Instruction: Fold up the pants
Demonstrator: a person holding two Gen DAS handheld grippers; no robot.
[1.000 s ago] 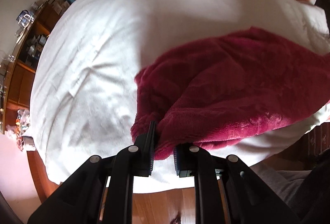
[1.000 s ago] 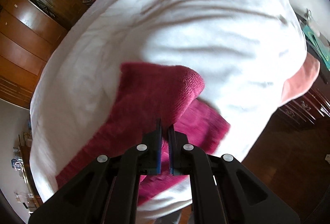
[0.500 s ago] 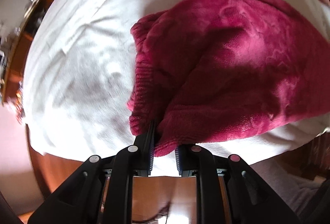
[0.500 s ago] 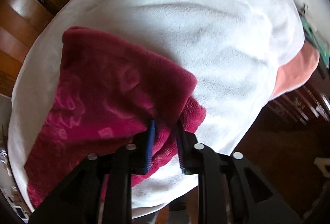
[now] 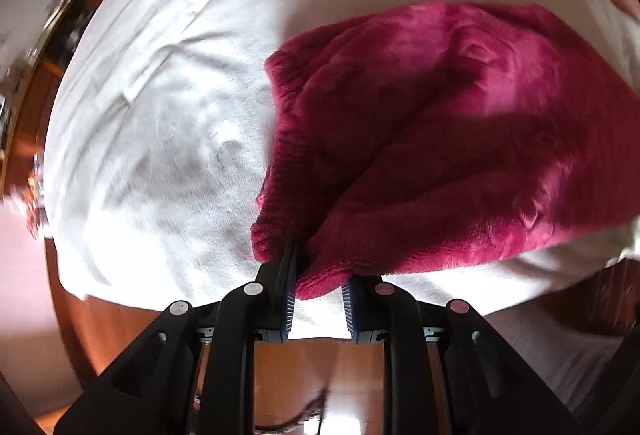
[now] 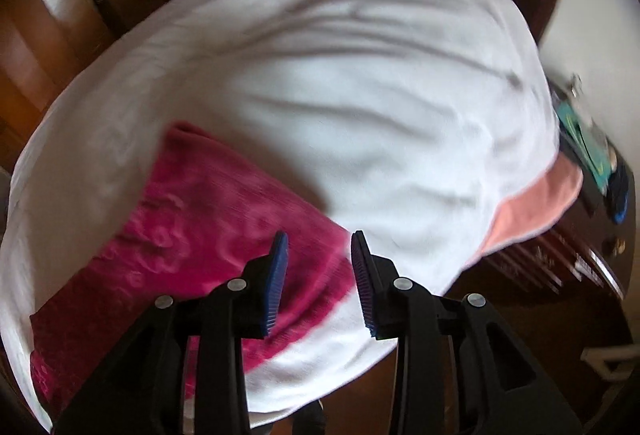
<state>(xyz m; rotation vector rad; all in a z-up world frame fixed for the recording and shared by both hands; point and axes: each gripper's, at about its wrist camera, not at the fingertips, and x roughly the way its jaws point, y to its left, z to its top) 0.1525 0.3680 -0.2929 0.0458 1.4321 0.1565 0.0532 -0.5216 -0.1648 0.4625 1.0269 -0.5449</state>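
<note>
So the pants point(image 5: 460, 139) are this fuzzy magenta fleece pair, lying folded over on a white blanket point(image 5: 168, 123) that covers the bed. In the left wrist view they fill the area from about 1 to 4 o'clock, with the ribbed edge running down the middle of the frame toward 6 o'clock.

The left gripper point(image 5: 318, 275) has its jaws partly apart, and a corner of the pants sits right between them. The fabric looks to be touching the left pad and draping over the tip of the right one, but I honestly can't tell if it's really pinched or just lying in there.

The right gripper point(image 6: 318, 255) is clearly spread wide with nothing in it; its blue pads point(image 6: 278, 275) hang just above the near end of the pants point(image 6: 192, 235), which in that view stretch from the center out toward 8 o'clock. That frame is pretty blurry.

Other stuff: a salmon pink blanket edge point(image 6: 532, 207) peeks out from under the white one at 3 o'clock in the right view, dark wooden furniture point(image 6: 52, 27) at 10 o'clock, and a wood floor point(image 5: 320, 375) below the bed edge at 6 o'clock in the left view
</note>
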